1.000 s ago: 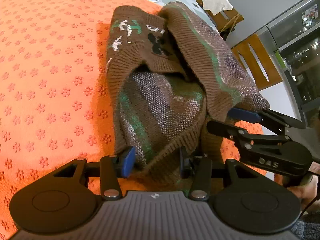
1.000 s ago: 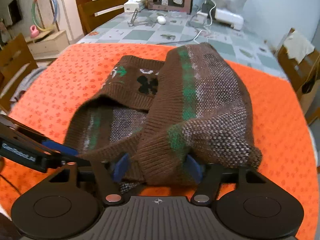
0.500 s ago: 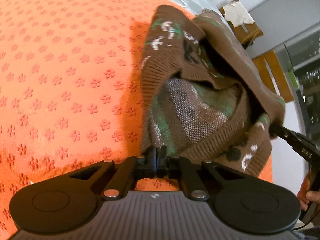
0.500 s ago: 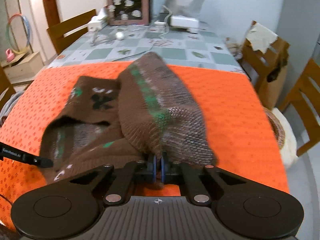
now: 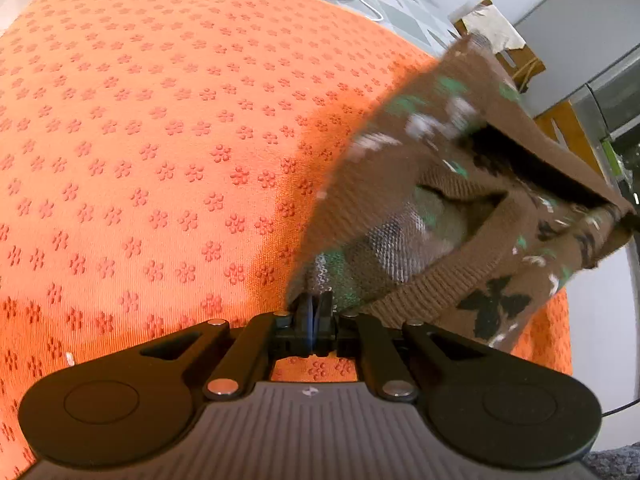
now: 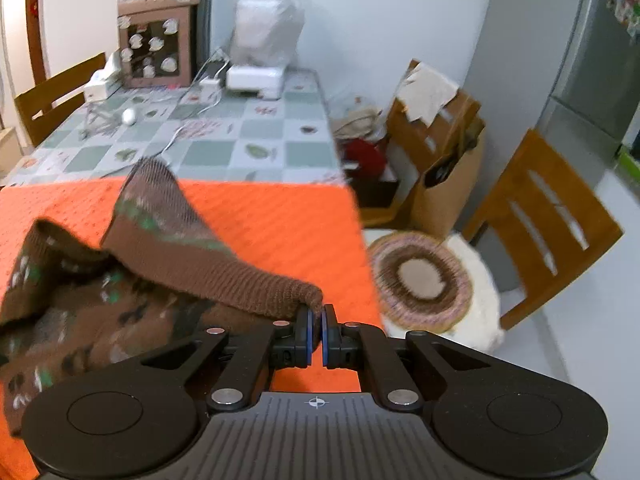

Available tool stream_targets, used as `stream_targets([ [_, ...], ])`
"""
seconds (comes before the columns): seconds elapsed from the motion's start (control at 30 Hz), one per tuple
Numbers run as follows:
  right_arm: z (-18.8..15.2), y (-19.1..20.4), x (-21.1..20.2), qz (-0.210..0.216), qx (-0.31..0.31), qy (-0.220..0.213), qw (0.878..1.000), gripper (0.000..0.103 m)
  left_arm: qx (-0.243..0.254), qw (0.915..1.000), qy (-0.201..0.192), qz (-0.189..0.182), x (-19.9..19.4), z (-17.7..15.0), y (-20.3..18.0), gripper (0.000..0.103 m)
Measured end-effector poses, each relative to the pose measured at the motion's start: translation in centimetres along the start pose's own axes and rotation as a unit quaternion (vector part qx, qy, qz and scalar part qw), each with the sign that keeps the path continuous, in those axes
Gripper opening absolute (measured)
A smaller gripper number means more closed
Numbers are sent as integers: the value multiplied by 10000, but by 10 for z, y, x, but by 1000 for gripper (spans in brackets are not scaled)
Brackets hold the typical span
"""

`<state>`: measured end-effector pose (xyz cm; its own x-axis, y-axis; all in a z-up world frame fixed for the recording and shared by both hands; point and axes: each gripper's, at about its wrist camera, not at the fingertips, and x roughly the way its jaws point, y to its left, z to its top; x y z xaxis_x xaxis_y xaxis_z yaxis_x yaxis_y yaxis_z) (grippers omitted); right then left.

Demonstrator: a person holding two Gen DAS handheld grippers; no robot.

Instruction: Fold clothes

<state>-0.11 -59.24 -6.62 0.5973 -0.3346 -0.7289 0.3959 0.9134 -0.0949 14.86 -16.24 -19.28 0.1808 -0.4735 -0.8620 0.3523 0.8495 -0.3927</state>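
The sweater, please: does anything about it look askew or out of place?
Yes. The sweater hangs bunched and twisted between the two grippers, partly inside out, with one end stretched past the orange mat's edge.

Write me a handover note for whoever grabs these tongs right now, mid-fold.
Left tongs: shut on the brown sweater at its near edge.
Right tongs: shut on the sweater's ribbed edge, off the orange mat's right side.
Sweater: stretched between both grips, partly lifted off the mat, bunched.
Done: both edges gripped.
Left: spread it flat, then probably fold. No fold made yet.
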Motion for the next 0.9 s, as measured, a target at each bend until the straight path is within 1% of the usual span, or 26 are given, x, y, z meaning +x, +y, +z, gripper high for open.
stream_targets([
  [0.07,-2,-10,9,63,70,140,9999,7,-79,10000,-29,16,0,0,1,7],
  [0.13,-9,-12,23,319,55,392,9987,7,-130,9999,-46,45,0,1,0,7],
  [0.23,-19,-7,41,597,-85,714,9956,9,-185,9998,-74,82,-3,-1,-3,7],
  [0.27,-21,-6,45,642,-117,793,9947,13,-195,9997,-108,51,-7,-1,-6,10],
  [0.3,-22,-4,47,675,-144,864,9939,19,-205,9997,-142,19,-10,-2,-9,12],
  [0.33,-22,-2,48,689,-176,899,9934,23,-215,9996,-175,-12,-14,-2,-11,19],
  [0.37,-22,-1,46,697,-216,889,9934,33,-197,9995,-234,-43,-19,-3,-14,27],
  [0.4,-19,0,44,709,-261,868,9934,42,-141,9993,-329,-74,-25,-3,-18,31],
  [0.47,-13,3,34,757,-382,754,9935,46,9,9987,-502,-94,-38,-2,-27,35],
  [0.53,-5,7,24,830,-524,596,9934,48,184,9975,-672,-81,-50,-1,-37,38],
  [0.63,11,18,16,1050,-828,382,9903,50,427,9955,-839,-78,-58,5,-52,44],
  [0.77,29,36,23,1338,-1148,282,9839,50,878,9928,-820,-46,-54,18,-77,50],
  [0.9,41,56,37,1573,-1510,161,9758,50,1313,9880,-808,-1,-38,26,-100,57],
])
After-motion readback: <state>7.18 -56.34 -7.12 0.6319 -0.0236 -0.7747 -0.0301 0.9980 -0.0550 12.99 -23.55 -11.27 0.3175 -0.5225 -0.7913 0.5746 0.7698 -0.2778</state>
